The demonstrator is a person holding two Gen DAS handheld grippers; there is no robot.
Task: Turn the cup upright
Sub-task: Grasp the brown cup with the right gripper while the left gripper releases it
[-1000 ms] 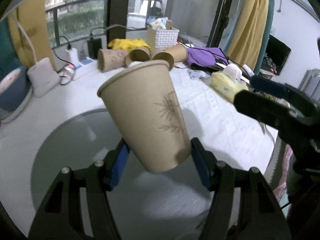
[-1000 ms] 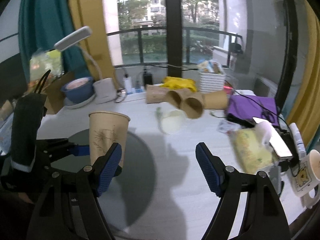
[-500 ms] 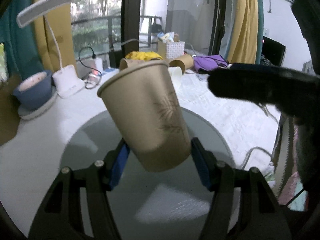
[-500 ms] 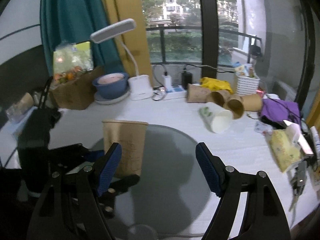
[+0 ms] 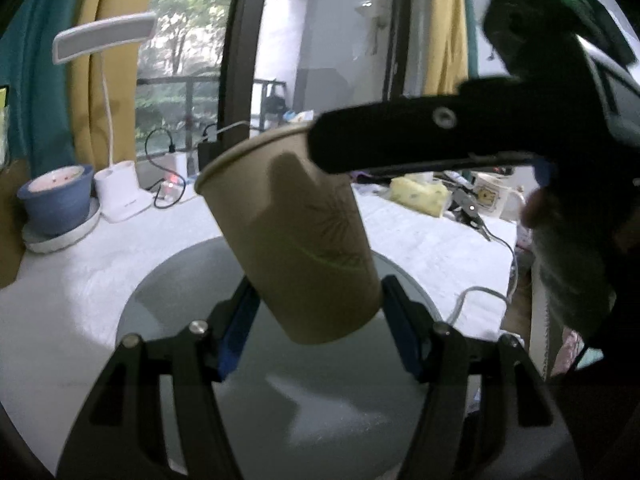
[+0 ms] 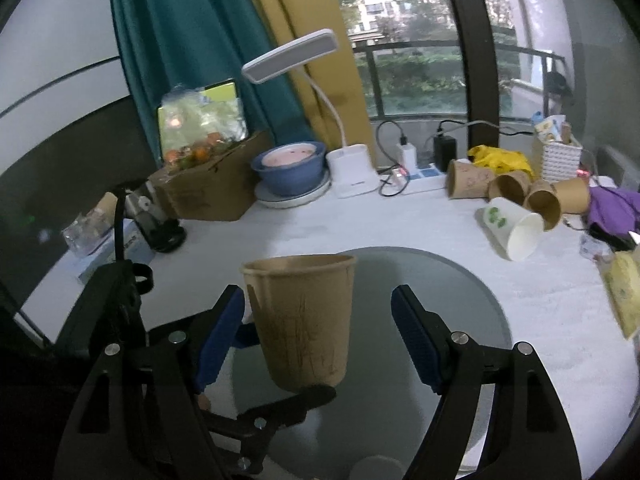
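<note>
A brown paper cup with a faint plant print is held mouth up, tilted left, above the round glass tabletop. My left gripper is shut on the cup near its base. In the right wrist view the same cup stands between the fingers of my right gripper, which is open and apart from the cup's sides. The left gripper reaches in from the lower left there. The right gripper's body crosses the upper right of the left wrist view, over the cup's rim.
Several brown paper cups and a white one lie on their sides at the back right. A blue bowl, a white desk lamp, a cardboard box and a tissue pack stand around the white tablecloth.
My right gripper has swung left and closed in until its open fingers straddle the cup. The left gripper has turned left with the cup still held.
</note>
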